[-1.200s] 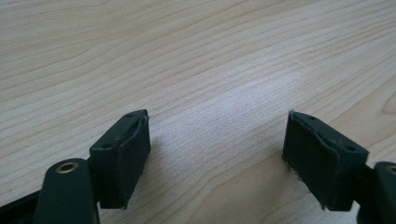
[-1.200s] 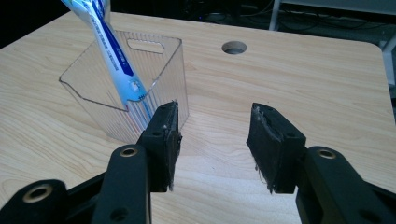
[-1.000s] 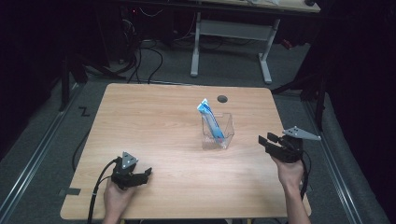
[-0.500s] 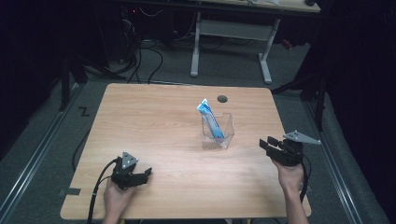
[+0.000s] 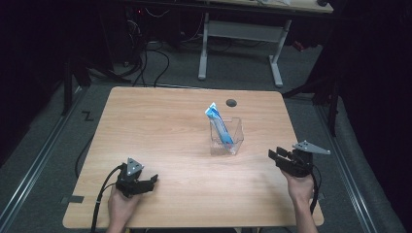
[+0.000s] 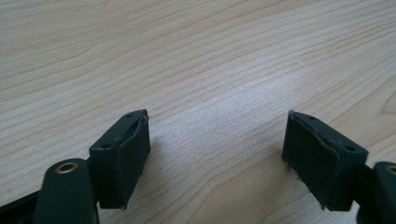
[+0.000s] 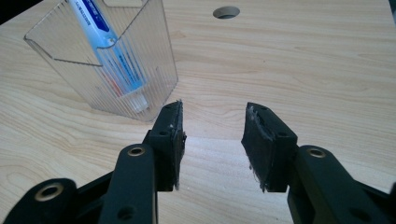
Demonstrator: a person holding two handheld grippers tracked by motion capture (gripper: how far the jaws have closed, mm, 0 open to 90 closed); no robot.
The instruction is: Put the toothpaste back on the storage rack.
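Matt pale wood-grain table, clear ribbed glossy plastic holder, glossy blue-white tube

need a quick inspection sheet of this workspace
surface: wooden table, bare wood around one round hole near the far edge
job's things: clear plastic holder upright, blue and white tube leaning inside it
clutter: nothing seen
grippers: left gripper open, empty, low over the near left; right gripper open, empty, near the right edge, apart from the holder
cables: black cable trails from the left gripper
surroundings: grey floor, white desk frame beyond
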